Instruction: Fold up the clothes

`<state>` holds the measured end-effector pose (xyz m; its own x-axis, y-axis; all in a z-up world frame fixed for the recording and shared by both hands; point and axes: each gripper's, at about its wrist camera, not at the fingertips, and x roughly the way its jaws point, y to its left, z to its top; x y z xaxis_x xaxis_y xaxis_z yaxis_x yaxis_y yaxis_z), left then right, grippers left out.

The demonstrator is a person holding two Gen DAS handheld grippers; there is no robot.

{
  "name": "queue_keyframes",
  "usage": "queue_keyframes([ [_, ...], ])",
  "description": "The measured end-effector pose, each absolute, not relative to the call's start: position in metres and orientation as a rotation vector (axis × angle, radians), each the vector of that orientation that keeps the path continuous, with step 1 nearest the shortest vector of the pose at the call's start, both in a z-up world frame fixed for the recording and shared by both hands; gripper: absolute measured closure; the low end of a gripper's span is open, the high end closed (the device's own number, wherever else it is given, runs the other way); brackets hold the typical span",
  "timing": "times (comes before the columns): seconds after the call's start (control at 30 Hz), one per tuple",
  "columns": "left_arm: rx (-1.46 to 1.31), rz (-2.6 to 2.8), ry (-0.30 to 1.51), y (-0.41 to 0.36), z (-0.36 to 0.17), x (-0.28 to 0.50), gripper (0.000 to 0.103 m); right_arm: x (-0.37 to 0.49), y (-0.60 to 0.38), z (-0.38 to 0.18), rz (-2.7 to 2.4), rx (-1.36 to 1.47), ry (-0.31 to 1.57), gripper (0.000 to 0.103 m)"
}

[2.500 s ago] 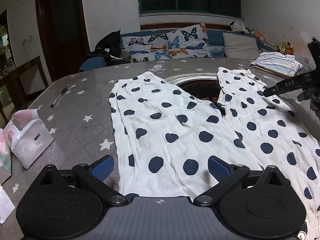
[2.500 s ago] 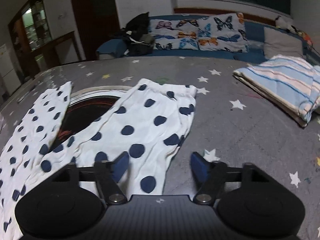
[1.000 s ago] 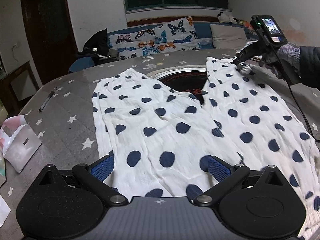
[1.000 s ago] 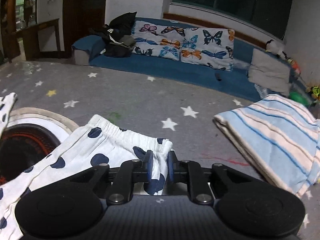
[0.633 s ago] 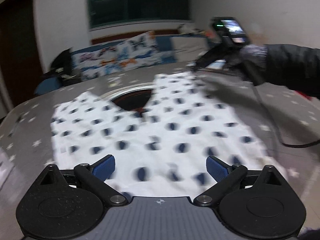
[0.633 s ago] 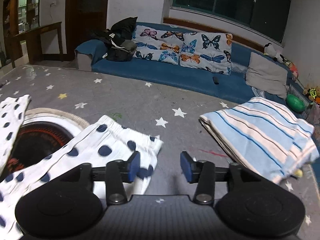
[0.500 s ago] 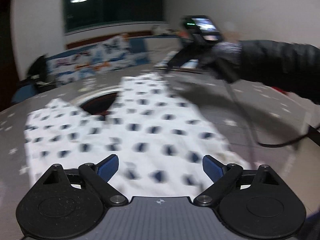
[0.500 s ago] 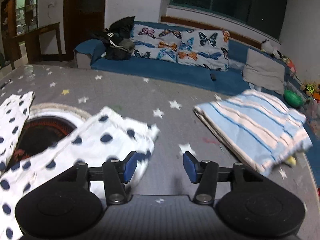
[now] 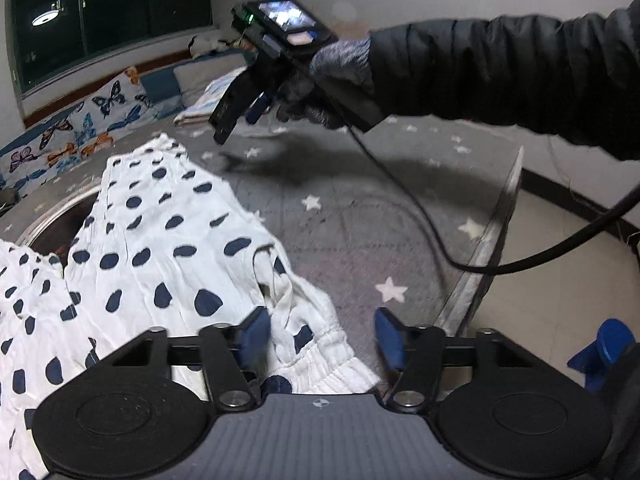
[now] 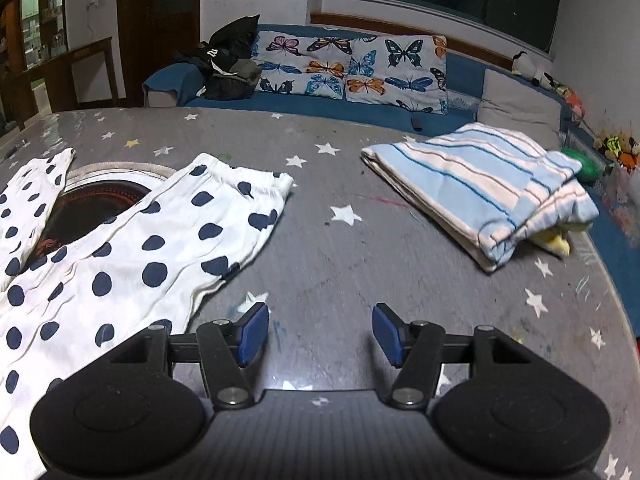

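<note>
1. White polka-dot trousers lie spread flat on the grey star-patterned table.
2. Left gripper gapes wide over their elastic waistband.
3. Right gripper hangs unclenched, empty, beside one leg.

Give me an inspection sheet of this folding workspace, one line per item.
Surface: grey star-print table cover; round dark opening partly under the pants.
Job's things: polka-dot pants spread flat; folded striped cloth lying apart.
Clutter: nothing seen.
Grippers: left claw open over the pants' waistband; right claw open above bare cover, empty.
Cables: black cable hanging from the right gripper's handle.
Surroundings: blue sofa, butterfly cushions, dark windows.
</note>
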<state>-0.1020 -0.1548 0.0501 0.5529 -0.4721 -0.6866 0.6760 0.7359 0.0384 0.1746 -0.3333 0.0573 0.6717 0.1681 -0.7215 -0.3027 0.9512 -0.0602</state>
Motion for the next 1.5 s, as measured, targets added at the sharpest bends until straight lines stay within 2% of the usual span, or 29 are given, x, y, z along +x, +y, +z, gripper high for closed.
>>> queue_keyframes([
  [0.07, 0.31, -0.681, 0.712, -0.154, 0.047, -0.099, 0.064, 0.176, -0.336, 0.056, 0.271, -0.161, 0.795, 0.044],
  [0.1, 0.296, -0.683, 0.716, -0.152, 0.047, -0.097, 0.073, 0.177, -0.336, 0.055, 0.273, -0.151, 0.794, 0.044],
  [0.2, 0.247, -0.691, 0.73, -0.146, 0.048, -0.091, 0.086, 0.183, -0.337, 0.054, 0.287, -0.098, 0.796, 0.046],
  [0.27, 0.187, -0.699, 0.736, -0.137, 0.052, -0.087, 0.088, 0.189, -0.335, 0.053, 0.293, -0.071, 0.795, 0.047],
  [0.53, -0.065, -0.695, 0.746, -0.097, 0.072, -0.074, 0.09, 0.23, -0.317, 0.045, 0.319, 0.045, 0.799, 0.057],
  [0.87, -0.238, -0.664, 0.739, -0.067, 0.081, -0.067, 0.09, 0.279, -0.28, 0.038, 0.322, 0.013, 0.791, 0.062],
  [1.13, -0.279, -0.65, 0.724, -0.055, 0.082, -0.071, 0.091, 0.288, -0.272, 0.041, 0.277, -0.008, 0.789, 0.095],
  [1.5, -0.357, -0.566, 0.629, -0.011, 0.098, -0.107, 0.092, 0.28, -0.239, 0.105, 0.283, -0.019, 0.72, 0.097],
])
